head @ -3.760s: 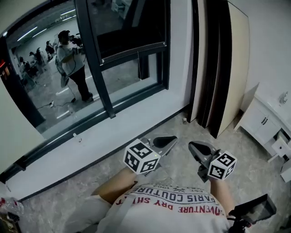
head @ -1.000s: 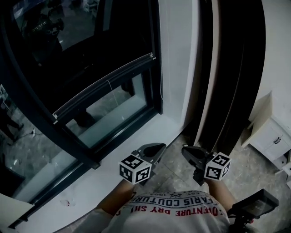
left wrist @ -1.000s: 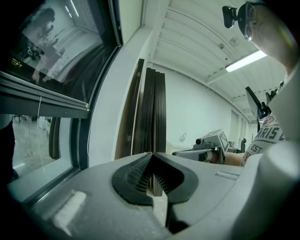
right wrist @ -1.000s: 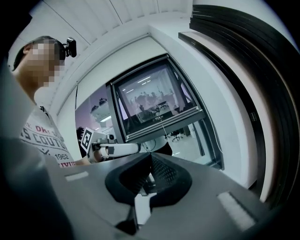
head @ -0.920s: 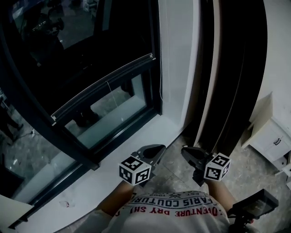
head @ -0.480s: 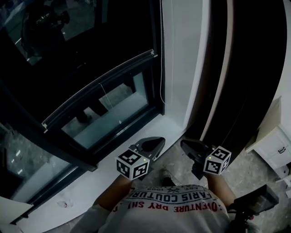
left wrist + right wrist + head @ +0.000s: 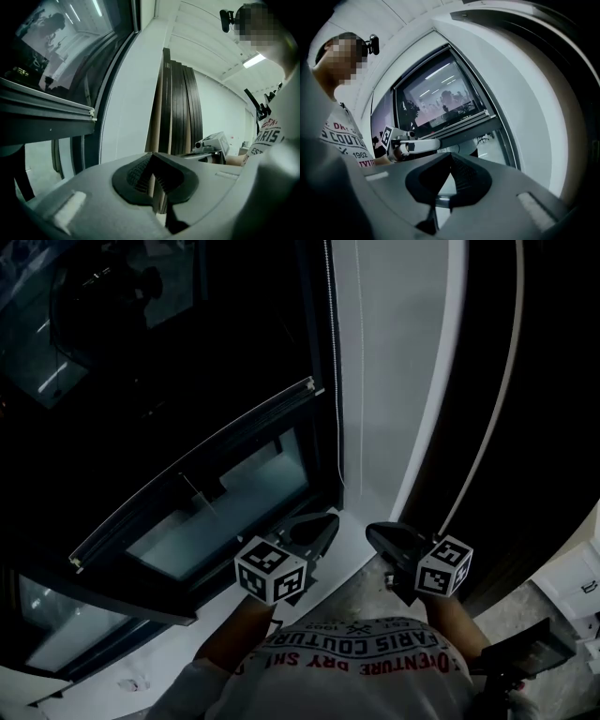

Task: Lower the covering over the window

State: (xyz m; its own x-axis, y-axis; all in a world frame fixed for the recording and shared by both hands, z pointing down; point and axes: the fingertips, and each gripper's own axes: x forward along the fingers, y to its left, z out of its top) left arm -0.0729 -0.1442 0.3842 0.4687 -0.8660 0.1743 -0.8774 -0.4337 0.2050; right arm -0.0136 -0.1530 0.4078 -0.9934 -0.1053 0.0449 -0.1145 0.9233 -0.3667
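Left gripper and right gripper sit side by side over the right end of the white sill, pointing at the window. Each has its fingers pressed together on nothing. The thin cord hangs down the window's right frame edge, just beyond the left gripper, untouched.

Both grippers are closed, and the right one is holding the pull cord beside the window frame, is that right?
Not quite. The right gripper is closed, but on nothing: the right gripper view shows its fingers together and empty. In the head view the pull cord hangs free.
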